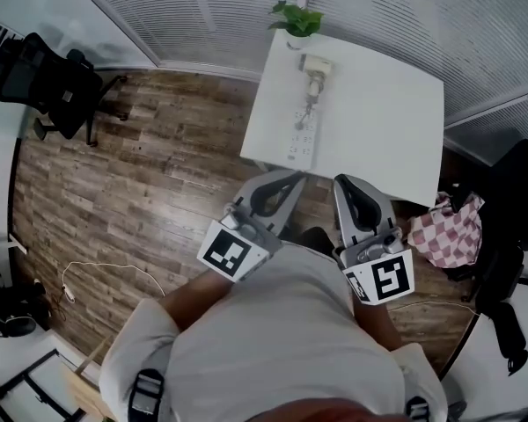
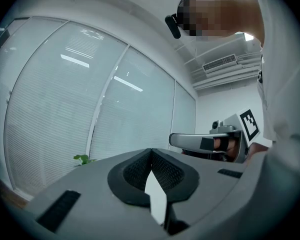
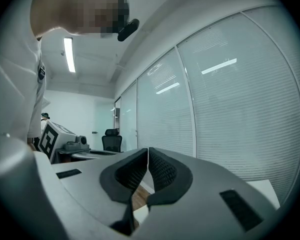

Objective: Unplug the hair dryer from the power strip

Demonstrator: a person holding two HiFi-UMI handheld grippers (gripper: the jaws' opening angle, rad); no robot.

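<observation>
A white power strip [image 1: 303, 136] lies on the white table [image 1: 387, 121], running towards its near edge. At the strip's far end sits the cream hair dryer [image 1: 316, 70], its lead reaching onto the strip. Both grippers are held close to the person's body, short of the table's near edge and pointing level at it. My left gripper [image 1: 286, 178] has its jaws together with nothing between them, as the left gripper view [image 2: 151, 156] also shows. My right gripper [image 1: 348, 183] is likewise shut and empty [image 3: 148, 156]. Neither touches the strip or the dryer.
A potted green plant [image 1: 297, 20] stands at the table's far edge against the window blinds. A black office chair [image 1: 44, 82] stands at far left on the wood floor. A red-checked bag [image 1: 449, 231] is right of the table. A white cable [image 1: 106, 271] lies on the floor.
</observation>
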